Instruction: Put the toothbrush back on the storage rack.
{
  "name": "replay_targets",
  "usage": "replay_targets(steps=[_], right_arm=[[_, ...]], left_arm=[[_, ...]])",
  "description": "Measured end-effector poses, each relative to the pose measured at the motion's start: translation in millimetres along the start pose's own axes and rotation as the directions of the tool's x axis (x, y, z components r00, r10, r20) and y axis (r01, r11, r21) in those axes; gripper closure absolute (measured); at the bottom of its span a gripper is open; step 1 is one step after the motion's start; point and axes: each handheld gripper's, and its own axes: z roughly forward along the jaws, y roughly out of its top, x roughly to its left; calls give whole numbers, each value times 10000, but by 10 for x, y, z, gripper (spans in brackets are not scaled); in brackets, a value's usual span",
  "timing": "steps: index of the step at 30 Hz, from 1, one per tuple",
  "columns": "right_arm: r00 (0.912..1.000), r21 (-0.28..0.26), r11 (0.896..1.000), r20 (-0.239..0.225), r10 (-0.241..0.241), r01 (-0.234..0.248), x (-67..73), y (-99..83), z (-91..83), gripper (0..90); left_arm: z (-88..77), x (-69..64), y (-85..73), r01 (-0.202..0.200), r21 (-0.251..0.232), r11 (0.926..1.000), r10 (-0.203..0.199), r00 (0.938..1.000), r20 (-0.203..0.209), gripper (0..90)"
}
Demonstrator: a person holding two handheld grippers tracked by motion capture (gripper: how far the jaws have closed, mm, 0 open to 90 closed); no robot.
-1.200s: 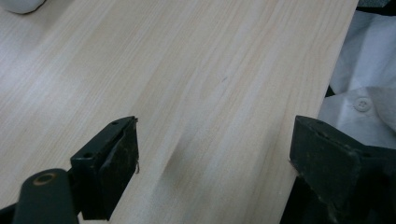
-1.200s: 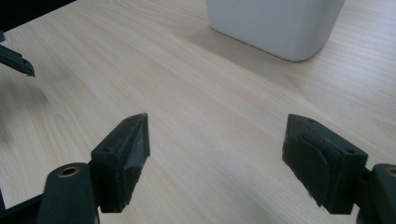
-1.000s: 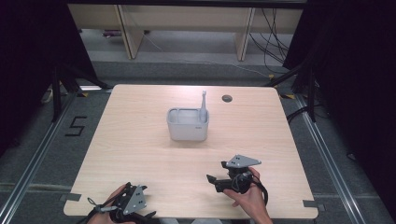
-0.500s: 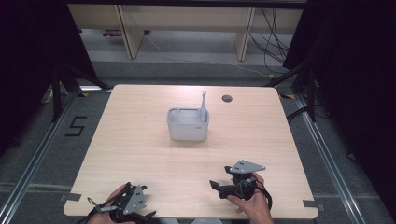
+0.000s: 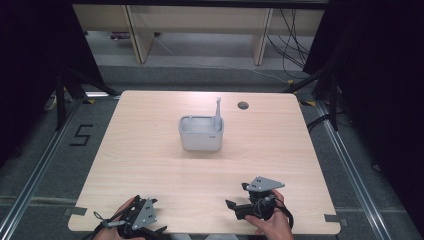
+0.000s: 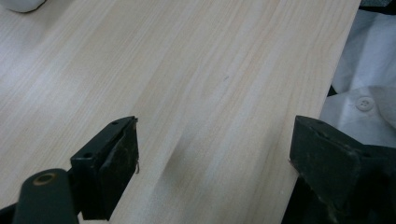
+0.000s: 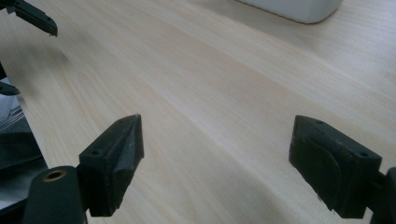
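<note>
A: Report the right gripper.

B: It sits at the near edge of the table, held in the person's right hand. Its jaws have just been opening and now stand wide apart with nothing between them; in the right gripper view there is bare wood grain between the black pads.

A: And the left gripper?

B: It rests at the near left corner, jaws likewise spread wide and empty.

A: Locate the work item.

B: A white bin stands at mid-table, well apart from both grippers, ahead of them and between their two lines of approach. A grey utensil handle rises upright from its right rear corner, long axis near vertical.

A: Which hand is nearer?

B: The right, by a small margin; the handle stands on the right-hand side of the bin, which favours that hand.

A: Materials?

B: The bin appears to be smooth moulded plastic, rectangular with rounded corners and a rolled rim. The handle is slim and matte. The table is pale laminate with straight grain and a round cable port at the far side.
</note>
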Motion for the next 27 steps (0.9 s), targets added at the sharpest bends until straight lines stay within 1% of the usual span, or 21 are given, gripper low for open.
replay_targets(steps=[1, 2, 3, 4, 6, 7, 8, 9, 10, 11, 12, 15, 16, 18, 19, 20, 21, 23, 24, 25, 27], right_arm=[[10000, -19, 10000, -81, -8, 7, 5, -7, 3, 183], [9995, 65, 9996, -128, 274, -274, 32, -15, -7, 182], [9997, -41, 9997, -11, -247, 247, 4, -17, -3, 181], [9998, -11, 9998, -49, -204, 203, 10, -22, -4, 179], [9995, -31, 9996, -119, -277, 277, 9, -28, 2, 177], [9994, 67, 9994, 19, -351, 351, 23, -40, -12, 170], [9994, 29, 9994, -55, -346, 347, 29, -47, -8, 165], [9990, 97, 9990, -120, -437, 438, 31, -54, -6, 161], [9991, 188, 9991, -222, -375, 379, 41, -58, -9, 160], [9986, 191, 9987, -280, -459, 465, 44, -70, -5, 160], [9986, 188, 9990, -349, -389, 396, 52, -79, -3, 160], [9984, 318, 9982, -234, -509, 516, 80, -98, -19, 160], [9977, 304, 9979, -367, -562, 573, 81, -104, -8, 160], [9973, 436, 9967, -297, -665, 677, 89, -113, -22, 160], [9976, 437, 9970, -296, -619, 632, 100, -123, -25, 160], [9975, 474, 9965, -225, -676, 686, 102, -127, -34, 160], [9976, 564, 9962, -237, -646, 659, 108, -135, -42, 160], [9976, 565, 9962, -265, -647, 661, 105, -151, -46, 160], [9988, 633, 9968, -101, -489, 494, 122, -160, -59, 160], [9978, 634, 9959, -205, -628, 640, 115, -164, -61, 160], [9973, 656, 9953, -226, -699, 713, 108, -178, -59, 161]], left_arm=[[-1, -4, 0, 20, -31, 10000, -20, 10000, 31, 153], [0, -2, -1, 24, -20, 10000, -24, 10000, 0, 153], [0, -2, -1, 24, -20, 10000, -24, 10000, 0, 153], [-1, -1, -1, 16, -11, 10000, -16, 10000, 38, 153], [1, -4, -1, 67, -53, 10000, -67, 10000, 39, 153], [6, 0, -3, 0, -67, 10000, 0, 10000, -33, 153], [-1, -1, -1, 8, -8, 10000, -8, 10000, 20, 153], [5, -1, -3, 7, -45, 10000, -7, 10000, 20, 153], [6, 0, -3, 4, -44, 10000, -4, 10000, -14, 153], [-1, -2, -1, 9, -6, 10000, -9, 10000, 17, 153], [-2, -1, -1, -10, 4, 10000, 10, 10000, -3, 153], [8, 1, -3, 0, -41, 10000, 0, 10000, -36, 153], [7, 1, -3, -9, -38, 10000, 9, 10000, -33, 153], [6, -1, -3, 1, -48, 10000, -1, 10000, -31, 153], [7, 0, -4, 0, -43, 10000, 0, 10000, -42, 153], [7, 0, -4, 0, -43, 10000, 0, 10000, -42, 153], [6, -1, -4, 3, -52, 10000, -4, 10000, -29, 153], [2, -1, -2, 1, -26, 10000, -1, 10000, 6, 153], [7, 0, -4, 1, -48, 10000, -1, 10000, -20, 153], [6, 0, -4, 3, -52, 10000, -3, 10000, -31, 154], [5, -1, -3, 7, -53, 10000, -7, 10000, -21, 154]])
